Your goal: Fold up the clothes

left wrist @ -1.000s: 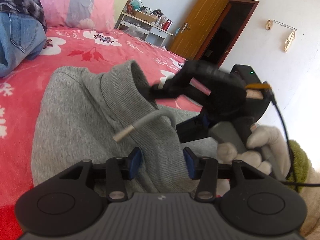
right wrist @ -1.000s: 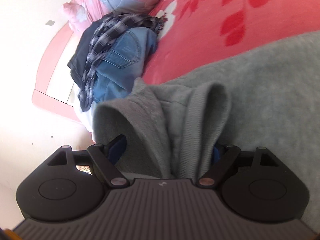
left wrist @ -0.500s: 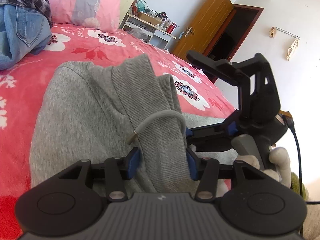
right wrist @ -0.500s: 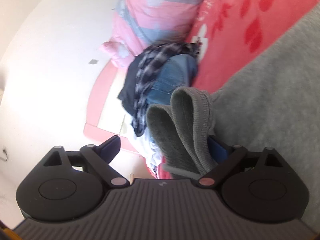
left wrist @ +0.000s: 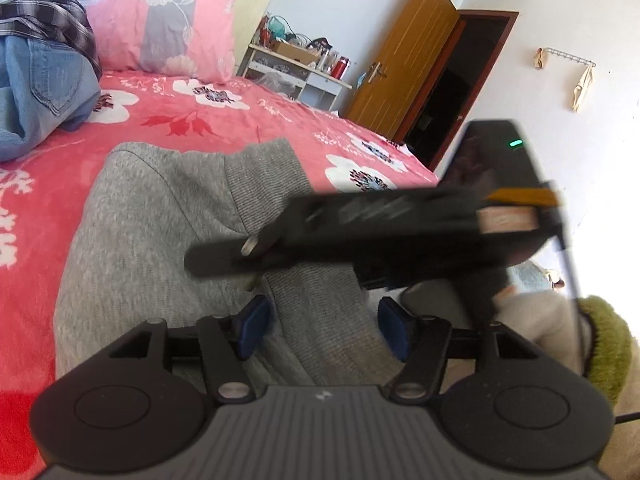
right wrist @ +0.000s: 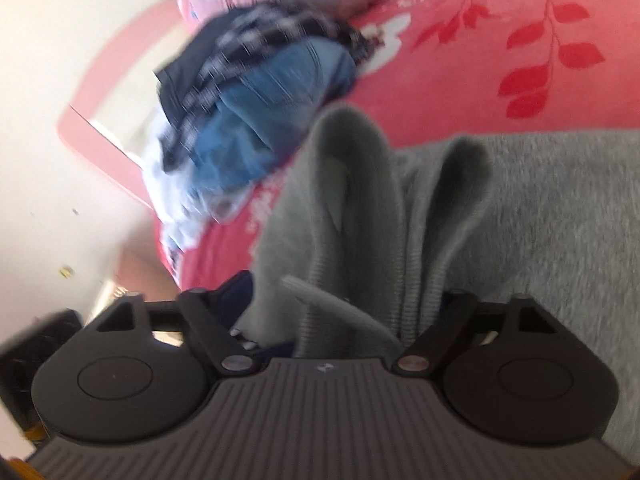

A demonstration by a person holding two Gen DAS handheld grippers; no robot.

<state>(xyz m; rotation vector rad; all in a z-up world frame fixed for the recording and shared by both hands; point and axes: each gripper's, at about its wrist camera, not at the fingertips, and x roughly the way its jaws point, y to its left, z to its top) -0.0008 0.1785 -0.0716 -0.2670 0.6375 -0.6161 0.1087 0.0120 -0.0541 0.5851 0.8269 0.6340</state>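
Observation:
A grey knit garment (left wrist: 160,232) with a ribbed band lies on the red floral bedspread (left wrist: 240,120). My left gripper (left wrist: 322,326) is shut on a bunched fold of that band near the bottom of the left wrist view. The blurred black body of the right gripper (left wrist: 400,216) crosses just above it, held by a gloved hand (left wrist: 536,320). In the right wrist view the grey garment (right wrist: 360,200) stands in two ribbed folds between the wide-apart fingers of my right gripper (right wrist: 344,304), which is open. A grey drawstring (right wrist: 320,300) lies across the folds.
Blue jeans (left wrist: 36,80) under a plaid shirt (left wrist: 48,16) are piled at the head of the bed beside a pink pillow (left wrist: 160,20). Beyond the bed stand a white shelf unit (left wrist: 296,72) and an open wooden door (left wrist: 400,60).
The right gripper has swung down and across in front of the left one, blurred with motion. Its view dropped from the wall back to the bed. The left gripper kept its hold on the band.

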